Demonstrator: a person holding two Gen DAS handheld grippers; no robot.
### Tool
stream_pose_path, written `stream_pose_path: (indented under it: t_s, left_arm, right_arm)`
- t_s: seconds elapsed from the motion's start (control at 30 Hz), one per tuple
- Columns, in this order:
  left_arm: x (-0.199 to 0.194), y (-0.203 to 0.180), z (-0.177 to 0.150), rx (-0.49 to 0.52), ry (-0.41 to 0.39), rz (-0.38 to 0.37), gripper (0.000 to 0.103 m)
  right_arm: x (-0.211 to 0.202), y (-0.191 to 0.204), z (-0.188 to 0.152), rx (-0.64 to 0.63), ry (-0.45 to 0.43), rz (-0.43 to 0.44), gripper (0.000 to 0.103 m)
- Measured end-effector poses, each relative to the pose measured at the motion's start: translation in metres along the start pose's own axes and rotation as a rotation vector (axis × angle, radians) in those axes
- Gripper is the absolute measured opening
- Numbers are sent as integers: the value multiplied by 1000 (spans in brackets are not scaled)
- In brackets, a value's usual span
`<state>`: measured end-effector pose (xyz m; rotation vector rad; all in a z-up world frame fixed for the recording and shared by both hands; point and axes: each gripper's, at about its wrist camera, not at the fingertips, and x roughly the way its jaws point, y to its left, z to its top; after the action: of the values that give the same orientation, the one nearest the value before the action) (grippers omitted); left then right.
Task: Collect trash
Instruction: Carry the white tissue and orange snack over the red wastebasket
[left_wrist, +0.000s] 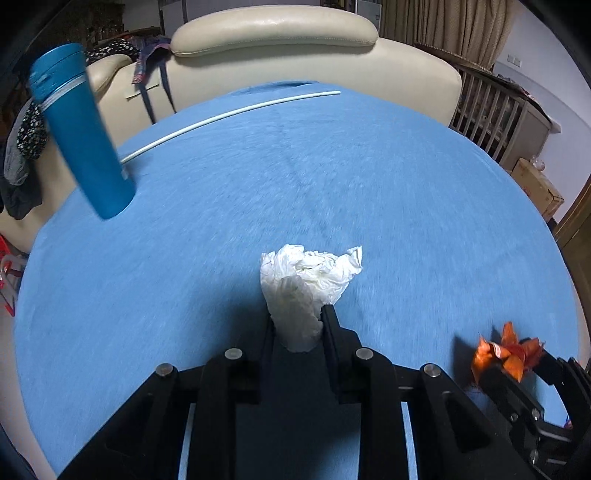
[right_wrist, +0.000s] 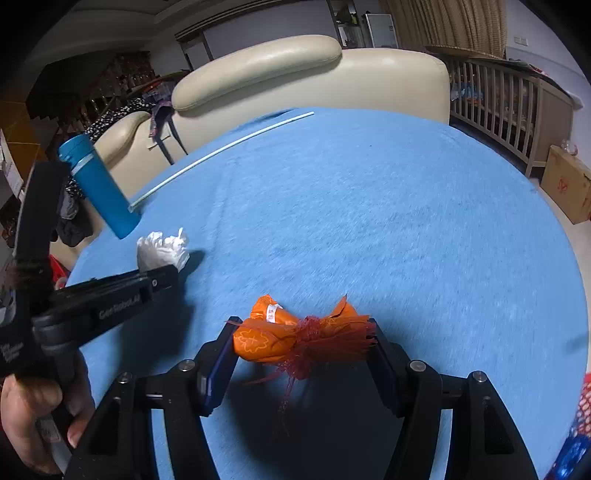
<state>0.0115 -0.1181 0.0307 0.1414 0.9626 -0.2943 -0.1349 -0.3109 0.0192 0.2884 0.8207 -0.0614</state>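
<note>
Left tool clenched on the crumpled white tissue, which protrudes ahead of its tips; right tool grasping the orange wrapper crosswise, above the blue-covered bench.

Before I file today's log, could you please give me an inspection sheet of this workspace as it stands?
Surface: blue tablecloth, flat.
Job's things: crumpled white tissue clamped in the left tool; orange wrapper with red netting clamped in the right tool.
Clutter: blue flask standing at the cloth's left edge; thin white rod lying along the far edge.
Grippers: both tools shut on their items, above the cloth.
Cables: nothing seen.
Surroundings: cream sofa behind the table, clothes draped at left, slatted wooden cabinet and cardboard box at right.
</note>
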Motion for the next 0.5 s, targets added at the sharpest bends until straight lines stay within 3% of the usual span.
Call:
stream_pose_path:
  t_s: [0.5]
  left_arm:
    - [-43, 20, -67, -45, -11, 18, 26]
  right_arm:
    - [-29, 35, -30, -26, -26, 34, 68]
